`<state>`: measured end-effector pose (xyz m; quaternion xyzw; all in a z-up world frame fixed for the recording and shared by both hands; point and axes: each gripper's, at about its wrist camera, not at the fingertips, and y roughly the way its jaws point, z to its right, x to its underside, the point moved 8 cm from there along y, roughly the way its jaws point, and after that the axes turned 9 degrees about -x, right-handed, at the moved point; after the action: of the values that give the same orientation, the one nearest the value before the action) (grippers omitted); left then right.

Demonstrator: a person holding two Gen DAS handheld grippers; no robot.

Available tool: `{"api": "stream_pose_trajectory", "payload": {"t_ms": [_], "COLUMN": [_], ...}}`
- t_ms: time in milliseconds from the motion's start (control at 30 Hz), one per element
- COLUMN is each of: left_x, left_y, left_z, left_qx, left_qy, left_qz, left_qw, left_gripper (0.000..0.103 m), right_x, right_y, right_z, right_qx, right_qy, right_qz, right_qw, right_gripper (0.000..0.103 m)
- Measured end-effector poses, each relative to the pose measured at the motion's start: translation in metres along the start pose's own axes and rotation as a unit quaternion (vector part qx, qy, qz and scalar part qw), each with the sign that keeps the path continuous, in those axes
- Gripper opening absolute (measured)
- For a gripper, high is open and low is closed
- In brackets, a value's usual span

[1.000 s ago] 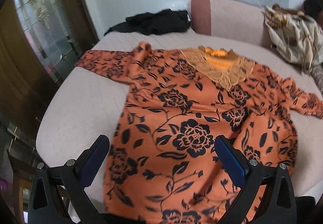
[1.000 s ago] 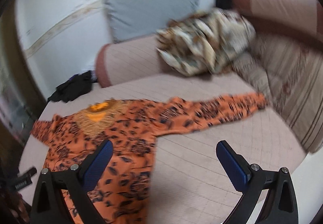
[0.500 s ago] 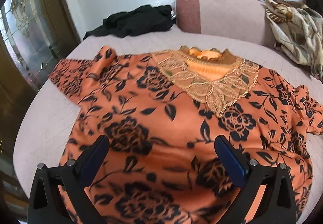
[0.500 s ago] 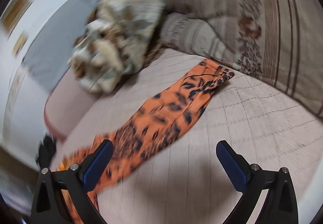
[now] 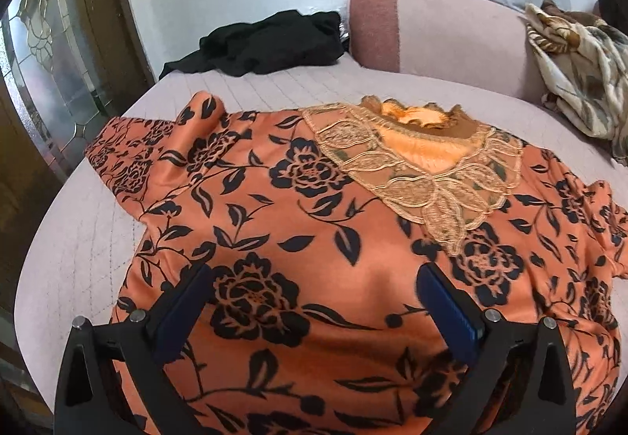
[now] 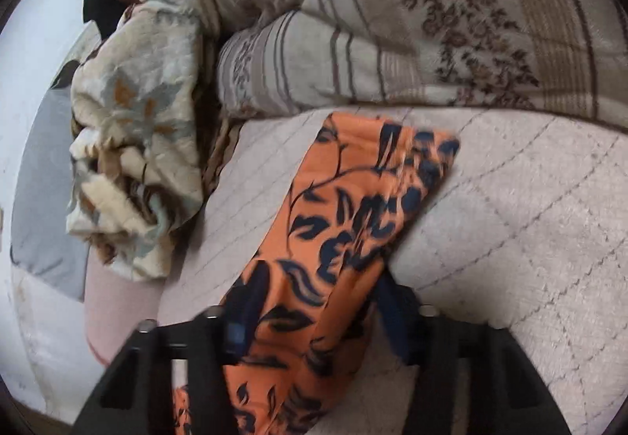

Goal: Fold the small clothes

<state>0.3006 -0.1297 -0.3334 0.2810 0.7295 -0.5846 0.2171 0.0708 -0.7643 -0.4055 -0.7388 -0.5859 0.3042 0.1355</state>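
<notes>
The blouse [image 5: 314,223] lies flat on the bed [image 5: 78,239], collar at 12 o'clock. Left gripper [image 5: 314,301] hovers wide open over it — right gripper [image 6: 314,313] closes around the sleeve [image 6: 353,207].

The orange black-flowered satin blouse [image 5: 314,239] runs off the bottom edge in the left wrist view. In the right wrist view its sleeve [image 6: 337,239] is motion-blurred and hides the fingers' [image 6: 243,313] tips.

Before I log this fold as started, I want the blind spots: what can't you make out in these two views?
- Right gripper: motion blur; whether it pinches the orange sleeve is unclear.
- Orange top: hem cut off below the left gripper.
- Right wrist view: garment body out of frame.
</notes>
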Motion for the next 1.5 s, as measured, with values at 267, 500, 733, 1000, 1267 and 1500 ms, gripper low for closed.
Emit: {"api": "stream_pose_trajectory", "payload": {"t_ms": [267,500,733,1000,1267,1500], "left_x": [-0.006,-0.011,-0.015,-0.013,-0.018,-0.031], "left_y": [0.005,0.01,0.008,0.013,0.019,0.001], "left_z": [-0.027,-0.062,-0.098,-0.121,-0.102,-0.07], "left_qx": [-0.004,-0.015,-0.043,-0.047,0.006,0.072], "left_qy": [-0.036,-0.078,-0.097,-0.101,-0.106,-0.109], "left_qz": [-0.007,-0.018,-0.011,-0.014,-0.022,0.003], "left_qw": [0.9993,0.9967,0.9942,0.9937,0.9941,0.9915], "left_gripper": [0.103,0.103,0.103,0.103,0.103,0.103], "right_x": [0.006,0.086,0.251,0.443,0.48,0.433], "right_y": [-0.022,-0.051,-0.055,-0.032,-0.001,-0.023], "right_z": [-0.032,-0.166,-0.28,-0.307,-0.269,-0.284], "right_qx": [-0.071,-0.228,-0.319,-0.314,-0.246,-0.292], "right_qy": [0.008,-0.055,-0.152,-0.268,-0.247,-0.186], "right_qz": [0.023,-0.042,-0.172,-0.33,-0.421,-0.369], "right_qw": [0.997,0.971,0.919,0.849,0.837,0.862], "right_gripper": [0.008,0.008,0.008,0.013,0.021,0.092]}}
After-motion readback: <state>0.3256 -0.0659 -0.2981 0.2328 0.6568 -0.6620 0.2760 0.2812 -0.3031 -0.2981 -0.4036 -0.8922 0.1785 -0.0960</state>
